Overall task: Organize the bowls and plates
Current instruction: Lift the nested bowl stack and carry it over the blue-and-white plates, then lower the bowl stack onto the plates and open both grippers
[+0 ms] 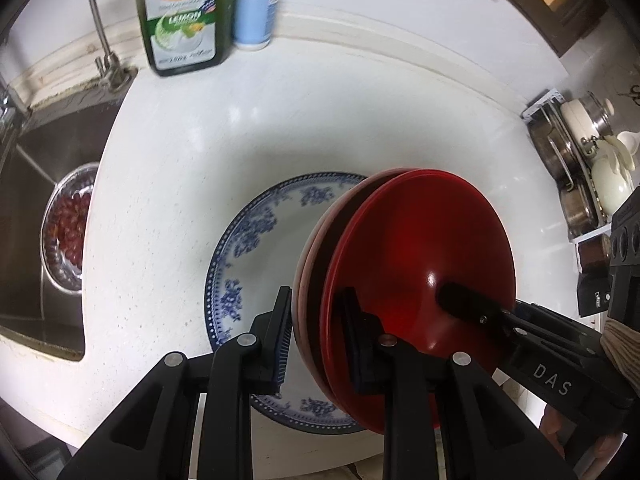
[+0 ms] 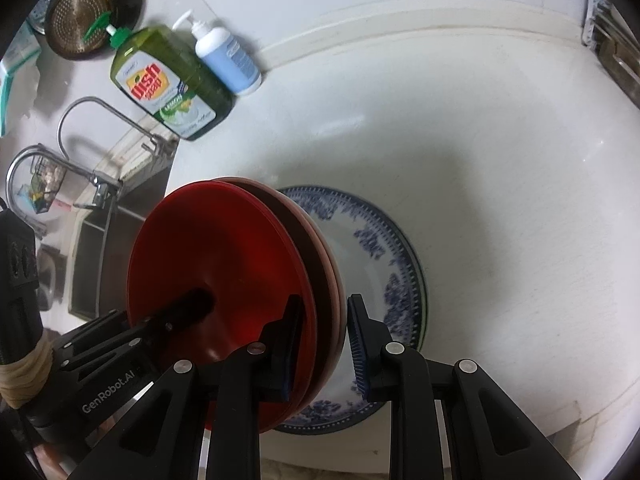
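Observation:
A stack of red plates (image 1: 420,248) stands on edge above a blue-and-white patterned plate (image 1: 260,264) that lies flat on the white counter. My left gripper (image 1: 316,328) straddles the stack's rim, one finger on each side, touching it. My right gripper (image 2: 324,340) straddles the same stack (image 2: 224,264) from the opposite side; its left finger presses the red face, its right finger stands slightly off the rim. The patterned plate (image 2: 384,256) lies under the stack. Each gripper shows in the other's view, the right gripper in the left wrist view (image 1: 472,304) and the left gripper in the right wrist view (image 2: 188,304).
A green dish soap bottle (image 1: 180,16) and a blue pump bottle (image 1: 256,4) stand at the counter's back. A sink (image 1: 36,208) with a metal bowl of red fruit (image 1: 68,228) is at left. A rack of pots and lids (image 1: 580,168) is at right.

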Demonstrator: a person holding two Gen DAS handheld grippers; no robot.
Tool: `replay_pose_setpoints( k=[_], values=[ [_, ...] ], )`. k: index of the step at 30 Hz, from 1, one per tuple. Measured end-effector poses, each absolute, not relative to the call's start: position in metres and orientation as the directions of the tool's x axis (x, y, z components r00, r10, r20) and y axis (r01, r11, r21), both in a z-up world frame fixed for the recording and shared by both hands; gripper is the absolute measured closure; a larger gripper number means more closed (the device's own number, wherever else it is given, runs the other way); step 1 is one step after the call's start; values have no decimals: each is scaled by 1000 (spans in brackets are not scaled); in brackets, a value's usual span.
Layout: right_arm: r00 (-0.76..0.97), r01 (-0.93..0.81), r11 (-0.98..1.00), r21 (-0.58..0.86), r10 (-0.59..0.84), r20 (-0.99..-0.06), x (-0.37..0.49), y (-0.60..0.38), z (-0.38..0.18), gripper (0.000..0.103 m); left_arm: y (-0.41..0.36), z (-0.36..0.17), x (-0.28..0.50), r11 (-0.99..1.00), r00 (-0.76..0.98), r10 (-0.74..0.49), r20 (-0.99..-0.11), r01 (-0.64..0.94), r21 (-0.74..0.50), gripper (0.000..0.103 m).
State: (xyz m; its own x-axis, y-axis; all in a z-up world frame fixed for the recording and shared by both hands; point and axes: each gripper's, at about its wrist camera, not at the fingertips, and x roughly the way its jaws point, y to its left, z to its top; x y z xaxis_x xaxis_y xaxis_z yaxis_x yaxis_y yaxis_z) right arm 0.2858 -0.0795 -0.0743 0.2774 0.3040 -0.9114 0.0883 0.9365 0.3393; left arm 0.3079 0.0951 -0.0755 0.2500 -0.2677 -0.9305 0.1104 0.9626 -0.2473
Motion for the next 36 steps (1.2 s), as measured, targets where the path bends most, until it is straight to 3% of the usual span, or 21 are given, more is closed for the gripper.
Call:
replay_pose_setpoints(
  k=[36],
  values=[
    [212, 101, 940, 325, 299, -930, 297, -71, -103, 79, 103, -102, 315, 961, 198, -275, -941, 95, -261, 79]
  ],
)
